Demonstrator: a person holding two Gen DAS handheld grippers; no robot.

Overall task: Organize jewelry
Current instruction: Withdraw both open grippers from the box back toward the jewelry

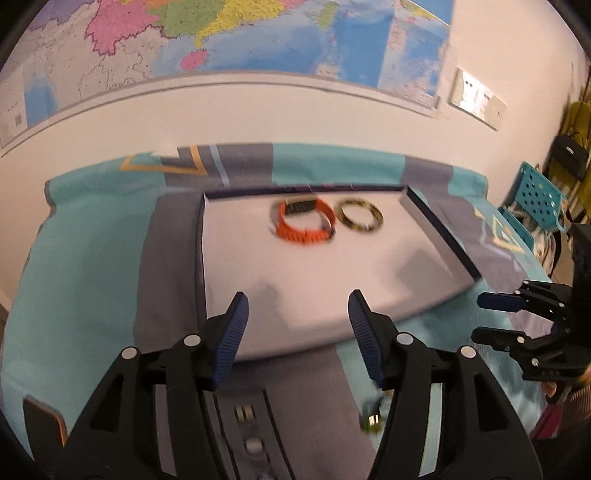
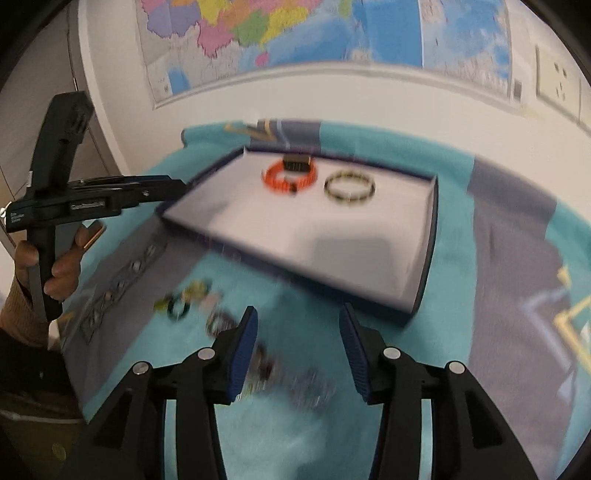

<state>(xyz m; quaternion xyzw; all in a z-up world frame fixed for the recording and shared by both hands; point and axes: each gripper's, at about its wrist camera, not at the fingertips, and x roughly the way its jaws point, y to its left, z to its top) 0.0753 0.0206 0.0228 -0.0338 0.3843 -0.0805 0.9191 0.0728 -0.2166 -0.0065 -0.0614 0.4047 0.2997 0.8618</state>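
Hovering above the teal and grey cloth (image 1: 92, 258), the left gripper (image 1: 297, 306) has its blue-padded fingers (image 1: 232, 332) spread wide with nothing between them. Just under its right finger, on the cloth, lies a small greenish item (image 1: 373, 421), too blurred to identify. The right gripper (image 2: 297, 325) is likewise spread apart and empty, poised over a loose scatter of jewelry on the cloth: a dark green ring-shaped piece (image 2: 177, 308), a yellowish-green piece (image 2: 197, 290) just beyond it, a dark beaded bracelet (image 2: 221, 321) near the left finger, and a smeared dark cluster (image 2: 306, 387) between the fingers that cannot be made out in detail. A grey strip carrying a row of small round pieces (image 2: 122, 284) lies to the left of this scatter.

Beyond the scatter sits a shallow tray (image 2: 430, 240) with a white floor and dark blue walls. Toward its far side lie an orange watch band (image 1: 304, 225) with a dark rectangular face and, just beside it on the right, a gold and black bangle (image 1: 361, 220); the two look close but whether they touch is unclear. In the right wrist view the person's hand (image 2: 55, 266) grips the handle of the left gripper at the cloth's left edge.

Farther back, a white wall carries a large coloured map (image 1: 258, 33), and a turquoise perforated basket (image 1: 539, 195) stands off the table's right end.
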